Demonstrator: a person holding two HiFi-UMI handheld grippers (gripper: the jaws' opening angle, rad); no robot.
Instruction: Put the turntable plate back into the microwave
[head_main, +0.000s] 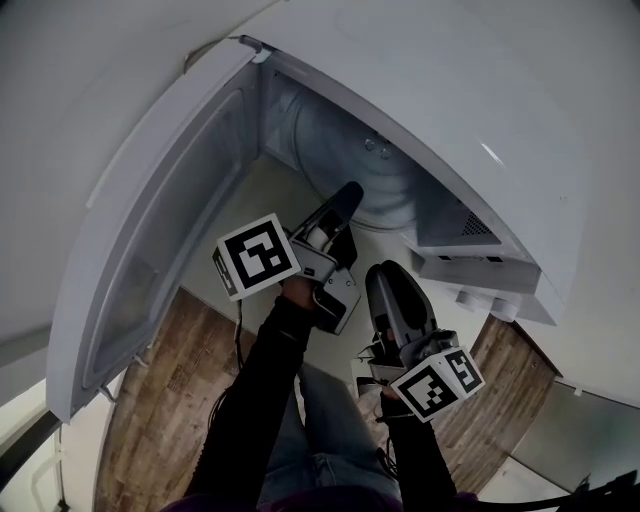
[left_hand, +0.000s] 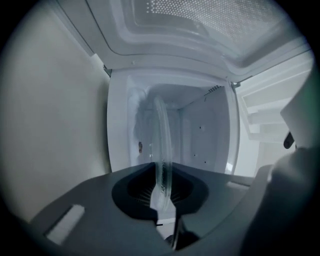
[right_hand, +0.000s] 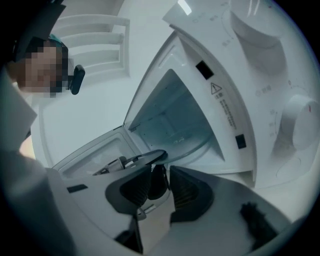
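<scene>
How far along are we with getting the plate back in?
Done: the microwave door is open. In hand: the left gripper grips the turntable plate by its rim, partly inside the cavity. The right gripper is open, empty. Left: seat and release it.

The turntable plate (left_hand: 162, 145) is clear glass, smooth and shiny, with a finely textured rim. My left gripper (left_hand: 162, 186) and right gripper (right_hand: 159, 182) are matt dark-grey plastic with ribbed pads (right_hand: 187, 190). Their 2 marker cubes (head_main: 257, 254) carry matt black-and-white print. The microwave (head_main: 470, 110) is smooth white with a slight sheen. The floor (head_main: 180, 390) looks like grained wood planks. My sleeves (head_main: 265, 400) are dark matt cloth.
</scene>
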